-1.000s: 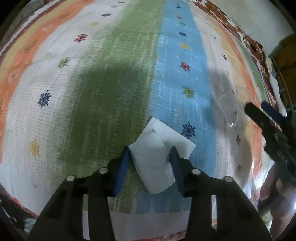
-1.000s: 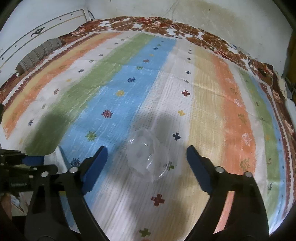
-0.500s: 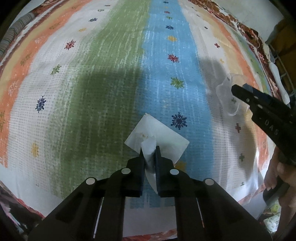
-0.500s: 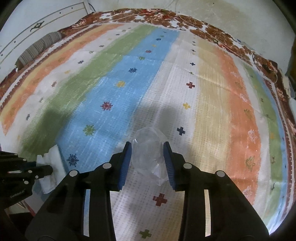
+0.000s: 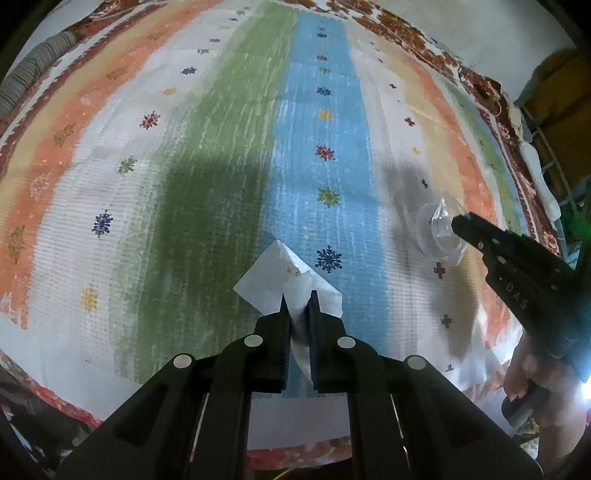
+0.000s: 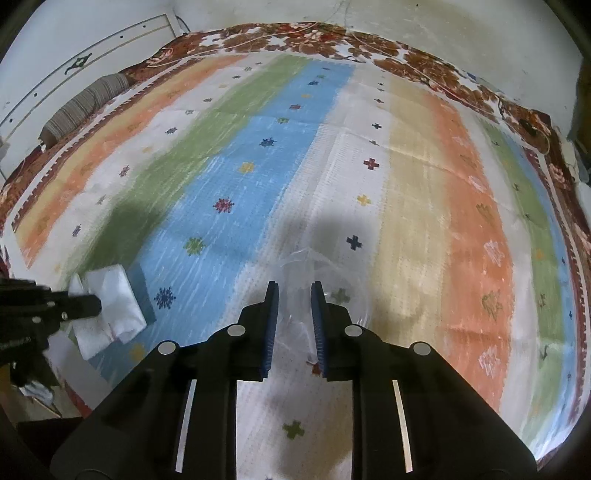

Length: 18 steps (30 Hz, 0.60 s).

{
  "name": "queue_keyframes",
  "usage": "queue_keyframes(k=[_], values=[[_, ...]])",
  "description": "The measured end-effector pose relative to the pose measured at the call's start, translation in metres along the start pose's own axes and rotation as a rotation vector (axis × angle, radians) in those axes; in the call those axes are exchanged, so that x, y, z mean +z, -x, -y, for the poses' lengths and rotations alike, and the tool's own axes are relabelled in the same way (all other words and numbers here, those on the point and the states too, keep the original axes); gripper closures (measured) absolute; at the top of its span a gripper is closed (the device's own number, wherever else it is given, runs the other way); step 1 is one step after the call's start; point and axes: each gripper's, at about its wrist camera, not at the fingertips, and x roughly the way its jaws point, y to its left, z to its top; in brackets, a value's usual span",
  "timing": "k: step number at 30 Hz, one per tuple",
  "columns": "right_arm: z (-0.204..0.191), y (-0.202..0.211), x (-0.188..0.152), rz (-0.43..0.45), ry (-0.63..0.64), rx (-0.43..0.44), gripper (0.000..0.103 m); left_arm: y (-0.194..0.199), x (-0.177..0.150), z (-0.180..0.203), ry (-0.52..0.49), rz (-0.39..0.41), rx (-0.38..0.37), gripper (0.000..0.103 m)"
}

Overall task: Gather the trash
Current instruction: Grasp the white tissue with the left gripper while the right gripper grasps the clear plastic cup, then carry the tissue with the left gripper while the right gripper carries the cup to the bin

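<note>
My left gripper (image 5: pixel 297 295) is shut on a white paper napkin (image 5: pixel 271 275), held just above the striped bedspread (image 5: pixel 221 155). The napkin also shows in the right wrist view (image 6: pixel 114 291), pinched by the left gripper (image 6: pixel 96 303). My right gripper (image 6: pixel 293 286) is shut on a crumpled clear plastic wrapper (image 6: pixel 314 264), lifted slightly off the cover. The wrapper shows in the left wrist view (image 5: pixel 437 230) at the tip of the right gripper (image 5: pixel 458 221).
The striped bedspread (image 6: pixel 406 184) covers a bed with a floral brown border (image 6: pixel 295 35). A grey striped bolster (image 6: pixel 81 107) lies at the far left by the white wall. The bed's near edge (image 5: pixel 288 454) is just below the grippers.
Both grippers closed: the left on the napkin, the right on the clear wrapper. Both have since lifted and drawn back a little with their items.
</note>
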Motion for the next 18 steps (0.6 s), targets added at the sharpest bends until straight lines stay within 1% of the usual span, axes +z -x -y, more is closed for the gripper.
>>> queue_keyframes(k=[4,11,18], values=[[0.001,0.01,-0.006,-0.004,-0.002,0.007,0.089,0.007,0.0,0.003,-0.001,0.012,-0.006,0.096],[0.006,0.025,-0.012,-0.01,-0.058,0.058,0.092,0.016,-0.004,0.009,-0.005,0.024,-0.022,0.096],[-0.004,0.042,-0.022,-0.007,-0.04,0.061,0.094,0.029,-0.011,0.016,-0.023,0.03,-0.036,0.096]])
